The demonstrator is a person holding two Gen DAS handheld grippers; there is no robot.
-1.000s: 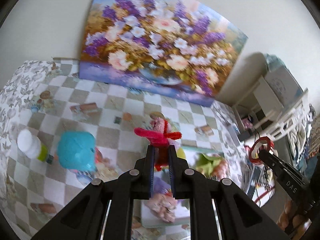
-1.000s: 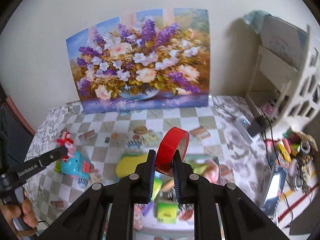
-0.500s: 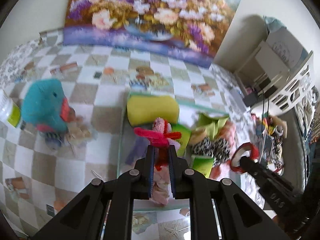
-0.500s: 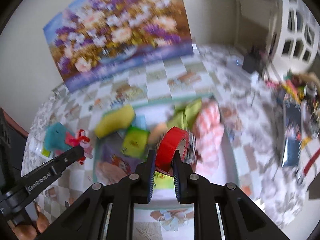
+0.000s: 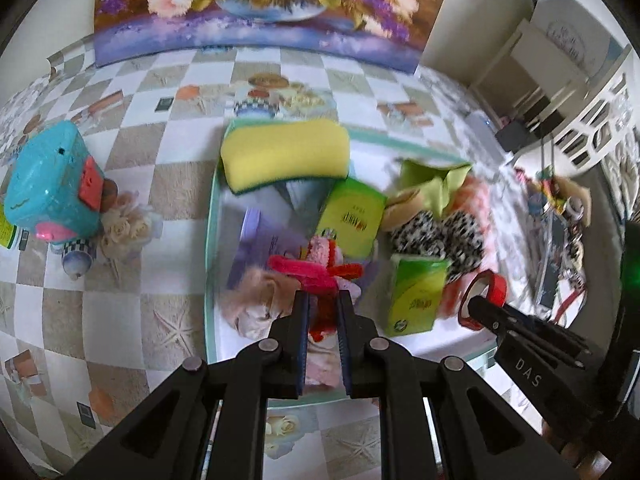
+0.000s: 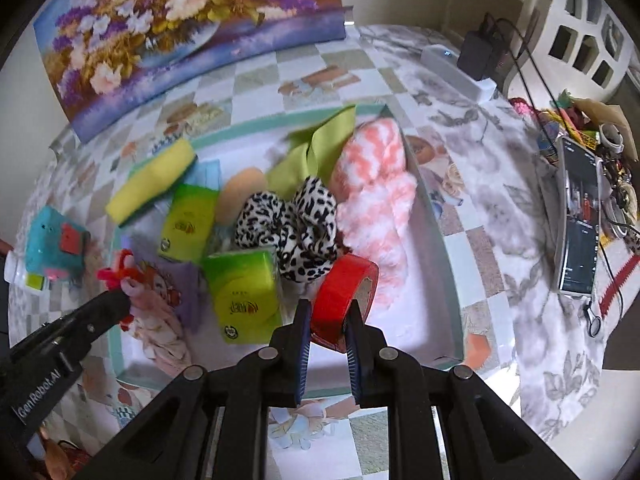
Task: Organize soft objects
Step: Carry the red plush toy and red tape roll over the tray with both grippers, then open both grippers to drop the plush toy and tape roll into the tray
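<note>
My left gripper (image 5: 323, 300) is shut on a small pink plush toy with red fuzzy trim (image 5: 316, 266), held just above the near left part of a teal-rimmed tray (image 5: 208, 240). My right gripper (image 6: 327, 310) is shut on a roll of red tape (image 6: 344, 294), hanging over the tray's near middle. The tray (image 6: 438, 236) holds a yellow sponge (image 5: 284, 154), two green tissue packs (image 6: 244, 294), a leopard-print scrunchie (image 6: 296, 224), a green cloth (image 6: 316, 152), a pink-and-white fluffy piece (image 6: 376, 200) and a doll on purple cloth (image 6: 160, 300). Each gripper shows in the other's view.
A turquoise toy (image 5: 52, 188) stands on the checkered tablecloth left of the tray. A flower painting (image 5: 260, 4) leans against the back wall. A white shelf (image 5: 560, 80), a phone (image 6: 578, 220), cables and small clutter crowd the right side.
Both grippers have come down and tilted toward the tray, still gripping the plush toy and the tape roll. The tray's contents now fill the middle of both views.
</note>
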